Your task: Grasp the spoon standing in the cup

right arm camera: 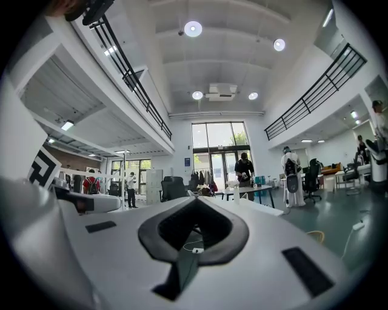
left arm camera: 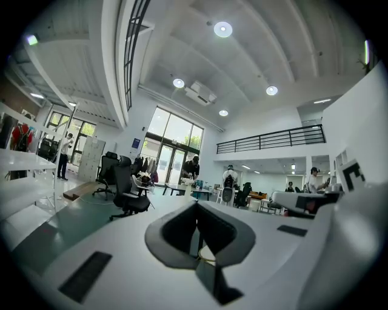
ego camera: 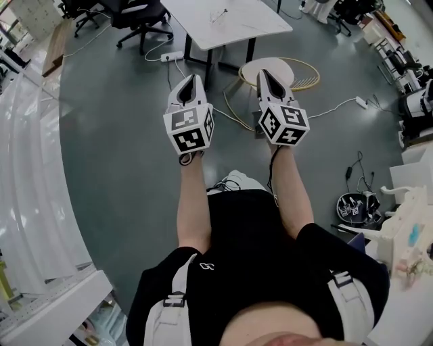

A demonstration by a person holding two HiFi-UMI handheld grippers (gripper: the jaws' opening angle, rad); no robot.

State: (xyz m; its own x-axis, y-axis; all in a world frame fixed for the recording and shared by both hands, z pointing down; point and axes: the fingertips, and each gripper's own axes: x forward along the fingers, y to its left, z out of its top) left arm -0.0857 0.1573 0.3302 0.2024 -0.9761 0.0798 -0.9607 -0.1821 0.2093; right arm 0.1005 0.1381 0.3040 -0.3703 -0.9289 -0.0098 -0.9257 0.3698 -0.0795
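No cup or spoon shows in any view. In the head view, bare arms hold both grippers out side by side over the grey floor, pointing away from the person. My left gripper (ego camera: pixel 191 80) has its jaws together with nothing between them, and its marker cube (ego camera: pixel 189 128) faces the camera. My right gripper (ego camera: pixel 265 74) is likewise shut and empty, behind its cube (ego camera: pixel 282 123). In the left gripper view, my left gripper (left arm camera: pixel 197 206) points level across an open hall. In the right gripper view, my right gripper (right arm camera: pixel 197 203) points the same way.
A white table (ego camera: pixel 223 20) stands ahead, with a round white stool (ego camera: pixel 270 67) inside a wicker hoop just past the right gripper. A black office chair (ego camera: pixel 139 17) is at the far left. White shelving (ego camera: pixel 27 203) runs down the left. Cables and a power strip (ego camera: pixel 171 56) lie on the floor.
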